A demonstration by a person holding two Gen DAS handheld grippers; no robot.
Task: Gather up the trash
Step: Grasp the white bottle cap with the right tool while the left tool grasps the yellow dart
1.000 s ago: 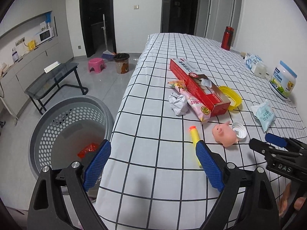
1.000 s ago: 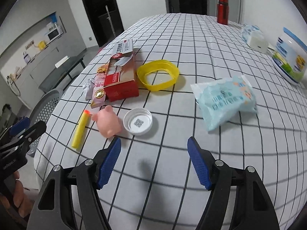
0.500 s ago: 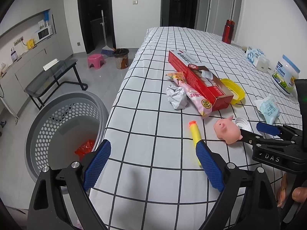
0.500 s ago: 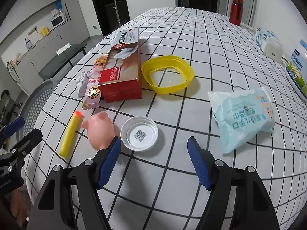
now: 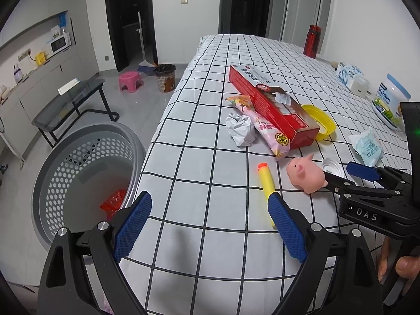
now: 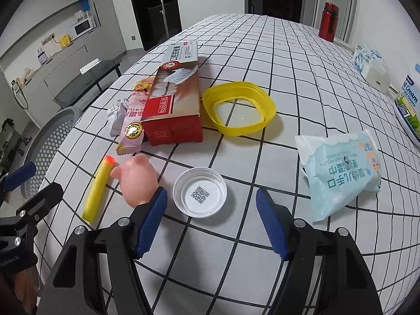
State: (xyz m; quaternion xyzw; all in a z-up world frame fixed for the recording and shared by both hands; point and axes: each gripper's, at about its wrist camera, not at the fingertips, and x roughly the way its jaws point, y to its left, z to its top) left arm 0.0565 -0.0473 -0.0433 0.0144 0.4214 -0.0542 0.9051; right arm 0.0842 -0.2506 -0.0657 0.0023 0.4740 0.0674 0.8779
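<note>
Checked tablecloth covers the table, and the trash sits at its near end. Our right gripper has its jaws apart around the small clear lid, QR sticker facing up; the pads aren't touching it. Those jaws have just been closing a bit, with only the lid in the gap. Left pad's tip overlaps the pink pig, which sits just beside the lid; we can't tell if they touch. Yellow foam dart lies just left of the pig. Past those: red box with a pink snack wrapper and a crumpled paper ball against its left side, and a yellow ring on its right. Blue wipes pack lies right of the lid.

Our left gripper hangs released over the table's near corner, nothing between the pads; the dart's near end is hidden behind the right pad. Grey basket stands on the floor beside that corner, with something red in the bottom. Far end holds a red bottle, and a cream tub stands by the wall.
</note>
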